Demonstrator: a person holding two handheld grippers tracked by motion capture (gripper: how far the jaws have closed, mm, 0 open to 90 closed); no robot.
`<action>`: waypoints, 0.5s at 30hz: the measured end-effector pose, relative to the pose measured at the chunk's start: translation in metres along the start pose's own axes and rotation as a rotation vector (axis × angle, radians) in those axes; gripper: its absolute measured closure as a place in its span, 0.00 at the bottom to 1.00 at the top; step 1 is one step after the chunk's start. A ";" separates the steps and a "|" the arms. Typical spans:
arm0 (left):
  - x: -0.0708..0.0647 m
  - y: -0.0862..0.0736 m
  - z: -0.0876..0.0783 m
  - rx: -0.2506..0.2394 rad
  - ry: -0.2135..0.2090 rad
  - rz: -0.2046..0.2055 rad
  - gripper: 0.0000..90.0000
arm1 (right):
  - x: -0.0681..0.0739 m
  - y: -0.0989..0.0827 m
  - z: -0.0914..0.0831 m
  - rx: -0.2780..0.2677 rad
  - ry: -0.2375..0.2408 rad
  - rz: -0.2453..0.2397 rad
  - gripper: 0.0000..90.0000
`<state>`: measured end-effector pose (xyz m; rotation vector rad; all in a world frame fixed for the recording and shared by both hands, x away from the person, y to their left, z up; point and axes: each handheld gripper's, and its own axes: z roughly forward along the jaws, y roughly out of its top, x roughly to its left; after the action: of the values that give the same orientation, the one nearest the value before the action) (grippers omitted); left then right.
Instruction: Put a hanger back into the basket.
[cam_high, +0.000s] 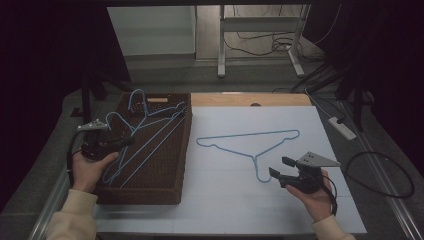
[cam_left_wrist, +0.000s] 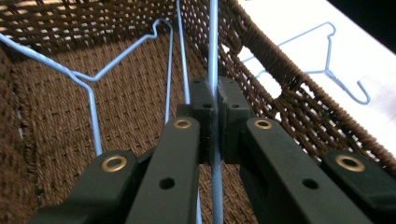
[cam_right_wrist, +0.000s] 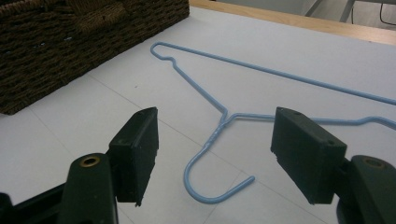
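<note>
Left gripper (cam_left_wrist: 212, 100) was pinching a hanger wire (cam_left_wrist: 213, 42) inside the basket (cam_high: 150, 192), mid-extraction; right gripper (cam_right_wrist: 215, 154) sat spread over the table hanger (cam_right_wrist: 219, 123), so the lift-out probably needed to clear the rim.

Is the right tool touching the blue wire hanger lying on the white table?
Apart. The right gripper view shows the right tool open, the blue wire hanger's hook between its jaws with gaps.

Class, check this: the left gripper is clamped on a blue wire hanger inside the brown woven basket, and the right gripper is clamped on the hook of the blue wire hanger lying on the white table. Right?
Not quite. The right gripper is open: in the right gripper view its jaws stand apart on either side of the hook of the blue wire hanger on the white table, not touching it. The rest holds.
</note>
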<state>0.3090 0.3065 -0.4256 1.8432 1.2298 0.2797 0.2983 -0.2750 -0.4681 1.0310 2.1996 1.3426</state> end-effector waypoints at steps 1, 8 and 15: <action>0.000 0.000 0.002 0.006 -0.003 0.001 0.97 | 0.000 0.000 0.000 0.000 0.000 0.000 0.36; 0.002 -0.002 0.015 0.070 0.008 0.007 0.97 | 0.000 0.000 0.000 0.004 0.000 0.000 0.36; 0.005 -0.002 0.021 0.125 0.050 -0.004 0.97 | 0.000 0.000 0.001 0.006 0.001 0.002 0.36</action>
<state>0.3230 0.3000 -0.4409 1.9511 1.3104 0.2525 0.2987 -0.2746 -0.4688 1.0345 2.2048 1.3385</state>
